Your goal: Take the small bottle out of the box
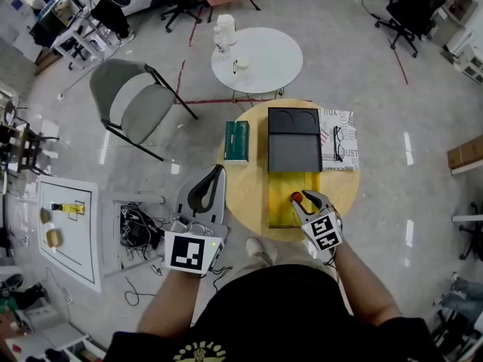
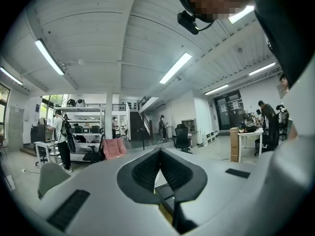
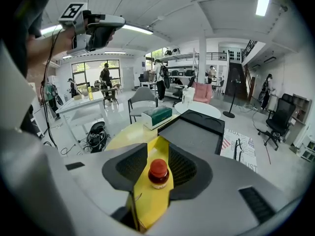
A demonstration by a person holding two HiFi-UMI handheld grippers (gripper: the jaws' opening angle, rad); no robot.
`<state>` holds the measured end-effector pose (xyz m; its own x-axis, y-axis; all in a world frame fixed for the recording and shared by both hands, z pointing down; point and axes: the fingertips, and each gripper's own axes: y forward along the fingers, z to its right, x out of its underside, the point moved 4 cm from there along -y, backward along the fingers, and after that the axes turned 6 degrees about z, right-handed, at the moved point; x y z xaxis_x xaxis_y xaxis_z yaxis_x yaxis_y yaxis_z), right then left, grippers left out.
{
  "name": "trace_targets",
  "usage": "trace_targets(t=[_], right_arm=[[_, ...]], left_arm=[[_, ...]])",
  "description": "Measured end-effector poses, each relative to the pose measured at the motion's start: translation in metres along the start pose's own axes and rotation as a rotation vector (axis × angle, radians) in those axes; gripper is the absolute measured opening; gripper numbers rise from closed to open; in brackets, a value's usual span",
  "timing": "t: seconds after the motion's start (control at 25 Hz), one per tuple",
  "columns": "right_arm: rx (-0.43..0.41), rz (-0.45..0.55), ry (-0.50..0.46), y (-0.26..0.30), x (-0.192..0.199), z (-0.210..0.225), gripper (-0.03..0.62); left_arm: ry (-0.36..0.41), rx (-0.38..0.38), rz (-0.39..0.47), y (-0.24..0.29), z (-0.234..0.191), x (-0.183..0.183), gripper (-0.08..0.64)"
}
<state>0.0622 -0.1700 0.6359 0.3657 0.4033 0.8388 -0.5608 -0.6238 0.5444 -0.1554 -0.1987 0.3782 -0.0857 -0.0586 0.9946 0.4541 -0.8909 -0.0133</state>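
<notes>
Right jaws: your right gripper (image 3: pixel 157 149) has its jaws apart, one pad on either side of the small bottle (image 3: pixel 158 173). Neither pad presses on it.
Left jaws: your left gripper (image 2: pixel 160 152) has its jaws together, pad tip against pad tip, with nothing between them.
Small bottle: it stands upright on the yellow floor of the box (image 1: pixel 281 211), red cap on top, about midway along the floor. It has not been lifted.
Box: its open yellow half lies at the near edge of the round table (image 1: pixel 247 194), right of centre. Its dark lid (image 1: pixel 294 143) lies flat beyond it, reaching toward the far edge.
Right gripper's place: you hold it over the box at the near edge, tilted down at the bottle.
Left gripper's place: you hold it off the table's left edge, over the floor, well apart from the box.
Other things: a green carton (image 1: pixel 236 141) sits near the left edge. A printed sheet (image 1: pixel 338 119) with spectacles (image 1: pixel 337 145) on it lies at the right edge, just beside the lid.
</notes>
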Motion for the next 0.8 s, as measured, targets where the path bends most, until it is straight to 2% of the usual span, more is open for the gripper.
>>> trace_targets(t=[0.32,0.64,0.8], right_arm=[[-0.017,-0.064,-0.028,0.021,0.035,0.002,0.161],[-0.03,-0.108,-0.052,0.033,0.051,0.0,0.167],[-0.028,-0.128,-0.028,0.037,0.054,0.002,0.166]], left_arm=[[-0.007,-0.013,-0.018,-0.01,0.001,0.007,0.014],[0.006,-0.035,-0.031,-0.019,-0.002,0.007,0.014],[0.009,-0.049,-0.042,-0.025,-0.004,0.006,0.014]])
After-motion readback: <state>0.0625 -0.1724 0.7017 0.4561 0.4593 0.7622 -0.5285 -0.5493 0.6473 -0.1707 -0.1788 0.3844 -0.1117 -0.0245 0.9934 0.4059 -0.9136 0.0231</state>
